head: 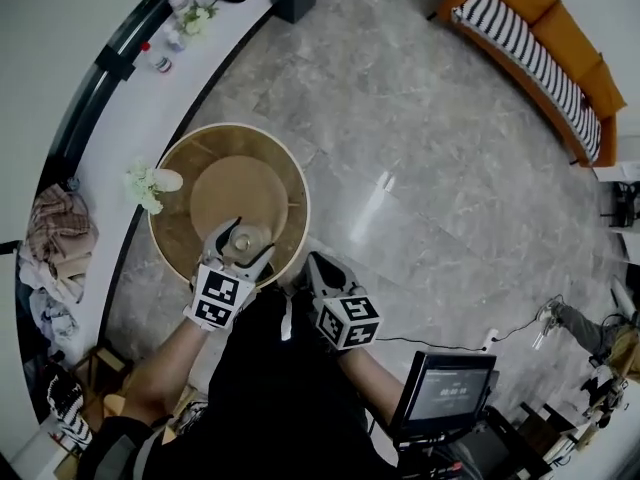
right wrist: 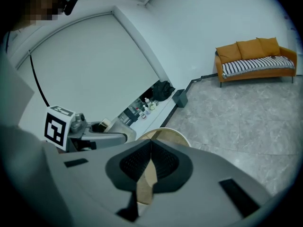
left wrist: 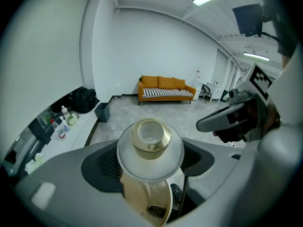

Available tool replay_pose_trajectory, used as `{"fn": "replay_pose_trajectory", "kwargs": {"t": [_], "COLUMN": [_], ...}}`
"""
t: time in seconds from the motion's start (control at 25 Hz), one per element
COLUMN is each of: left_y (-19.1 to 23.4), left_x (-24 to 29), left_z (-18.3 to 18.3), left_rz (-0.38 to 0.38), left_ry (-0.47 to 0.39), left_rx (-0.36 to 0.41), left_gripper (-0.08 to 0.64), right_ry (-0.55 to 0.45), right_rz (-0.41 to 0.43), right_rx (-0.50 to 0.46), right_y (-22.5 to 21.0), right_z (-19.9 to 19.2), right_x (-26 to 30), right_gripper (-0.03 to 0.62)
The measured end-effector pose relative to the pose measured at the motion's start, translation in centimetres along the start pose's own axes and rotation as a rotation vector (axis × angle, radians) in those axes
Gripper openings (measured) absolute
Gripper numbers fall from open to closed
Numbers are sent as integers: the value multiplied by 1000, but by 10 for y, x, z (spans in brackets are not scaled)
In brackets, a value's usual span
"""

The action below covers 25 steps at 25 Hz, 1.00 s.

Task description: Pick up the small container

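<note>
The left gripper [head: 243, 238] is gripping the small container [left wrist: 150, 143] between its jaws, over the round tabletop [head: 200, 168]. The right gripper [right wrist: 150, 148] is hanging nearby, its jaws pressed together and holding nothing.

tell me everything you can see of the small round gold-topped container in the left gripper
The small round container has a pale, frosted, glass-like body that widens below a gold-coloured metallic neck with a whitish centre. It stands upright, clamped at its sides between the grey jaws of the left gripper. It is over the round wooden table; whether its base touches the wood cannot be told.
</note>
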<state>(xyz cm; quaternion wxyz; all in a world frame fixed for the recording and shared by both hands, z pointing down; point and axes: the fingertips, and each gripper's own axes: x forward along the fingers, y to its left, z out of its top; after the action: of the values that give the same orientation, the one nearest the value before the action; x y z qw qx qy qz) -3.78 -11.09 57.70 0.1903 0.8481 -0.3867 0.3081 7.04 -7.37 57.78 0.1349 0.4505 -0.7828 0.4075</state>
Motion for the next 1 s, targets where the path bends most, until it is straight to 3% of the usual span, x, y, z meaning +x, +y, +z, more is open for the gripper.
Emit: {"fn": "replay_pose_trajectory", "kwargs": {"t": [0.16,0.36,0.56,0.72,1.0], "left_y": [-24,-43,-45,-48,-58], "left_x": [-27,-58,-83,-102,-129], "left_z": [0,7,21,27,39], "left_rz": [-29,-33,-20,-17,-20], "left_ry": [1,-13,-43,-77,-121], "left_rx": [-33,-22,3,-28,-37], "left_gripper": [328,329,329,328,329], "right_ry": [-19,-20,-19,-20,-79], "right_rz": [-1,7,24,54,80], "right_rx": [-1,-9,-23,-40,-87], "right_y": [2,10,23,40,60], "right_z": [11,12,11,13,43], "right_x": [-19,-36,-45,-50,-63], "right_gripper": [6,6,6,6,6]}}
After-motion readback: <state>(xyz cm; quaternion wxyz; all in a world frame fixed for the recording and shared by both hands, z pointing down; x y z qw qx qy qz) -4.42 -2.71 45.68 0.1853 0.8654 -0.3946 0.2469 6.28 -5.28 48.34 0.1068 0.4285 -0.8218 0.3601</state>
